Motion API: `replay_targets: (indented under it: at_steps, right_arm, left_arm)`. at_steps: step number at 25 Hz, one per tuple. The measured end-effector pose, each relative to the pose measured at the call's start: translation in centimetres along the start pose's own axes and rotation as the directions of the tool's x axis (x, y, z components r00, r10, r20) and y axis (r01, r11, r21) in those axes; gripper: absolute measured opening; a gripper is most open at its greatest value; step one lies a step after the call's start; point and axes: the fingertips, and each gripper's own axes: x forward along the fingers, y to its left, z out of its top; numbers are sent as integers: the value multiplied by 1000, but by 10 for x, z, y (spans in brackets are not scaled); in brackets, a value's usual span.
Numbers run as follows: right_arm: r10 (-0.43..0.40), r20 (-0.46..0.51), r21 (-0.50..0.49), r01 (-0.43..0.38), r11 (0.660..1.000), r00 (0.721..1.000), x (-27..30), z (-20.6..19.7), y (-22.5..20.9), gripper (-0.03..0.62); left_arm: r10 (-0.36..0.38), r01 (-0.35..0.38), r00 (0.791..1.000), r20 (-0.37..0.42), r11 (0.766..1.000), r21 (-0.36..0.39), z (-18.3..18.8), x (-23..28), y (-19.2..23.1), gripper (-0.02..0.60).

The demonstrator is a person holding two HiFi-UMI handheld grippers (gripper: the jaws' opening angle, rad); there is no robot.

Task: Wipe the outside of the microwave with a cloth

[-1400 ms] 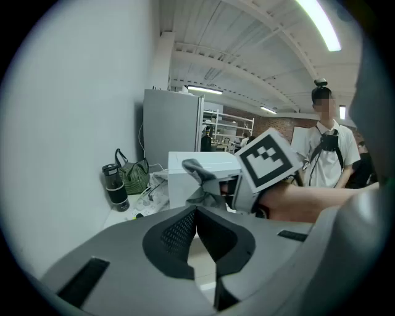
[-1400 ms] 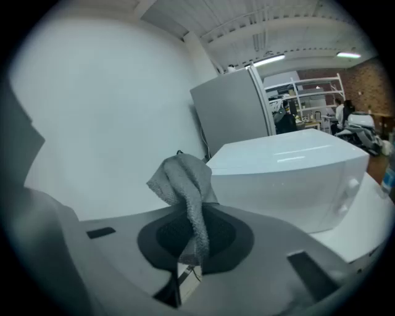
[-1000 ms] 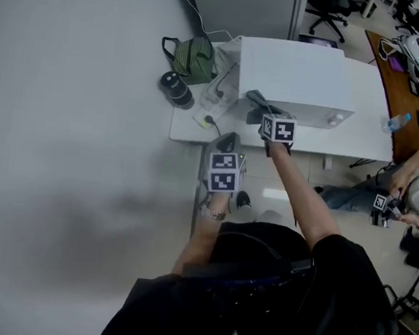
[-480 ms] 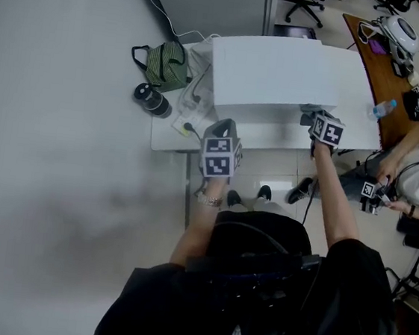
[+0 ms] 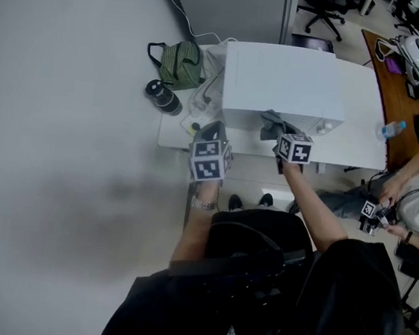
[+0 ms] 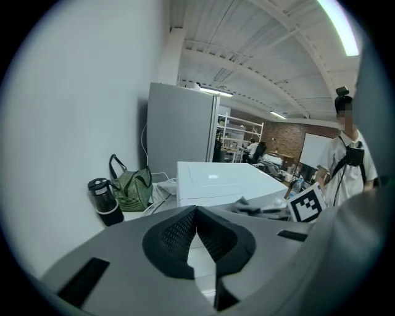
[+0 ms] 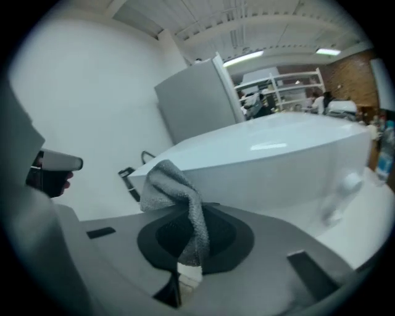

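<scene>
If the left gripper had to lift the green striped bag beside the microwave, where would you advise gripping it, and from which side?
I would take the green striped bag by its black handle loop, coming from above. The loop stands up clear of the soft, wide body, giving a thin strap the jaws can close on. The left gripper, shut and empty, must open first.

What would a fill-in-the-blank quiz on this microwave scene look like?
1. The right gripper is shut on a grey ____.
2. The left gripper is shut and holds ____.
3. The microwave on the table is ____ in colour.
4. The striped bag beside the microwave is ____ in colour.
Missing words: cloth; nothing; white; green.
</scene>
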Motion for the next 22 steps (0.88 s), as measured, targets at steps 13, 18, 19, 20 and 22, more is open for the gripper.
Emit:
replay_targets:
  at_steps: [13,18,19,20,22]
  right_arm:
    - [182,-228,-33,-195,980,956,100,-36,109,23]
    - [125,-205,47,-118,992,971,61,-29,30,23]
    - [105,-199,52,-97,994,974,51,-27,9,23]
    - [79,-192,54,-70,996,978,40,-26,-12,23]
    - [7,-173,62,4,998,985,17,-22,-58,23]
  left_arm:
    - [175,-175,985,2,983,-61,-10,-41,46,2]
    - [107,-106,994,3,993,-41,-2,-21,17,2]
    - [88,-88,996,5,996,-35,-1,-16,9,2]
    - [70,-70,997,9,997,-30,1,-11,1,2]
    - [39,-39,999,18,999,-17,4,-2,-14,2]
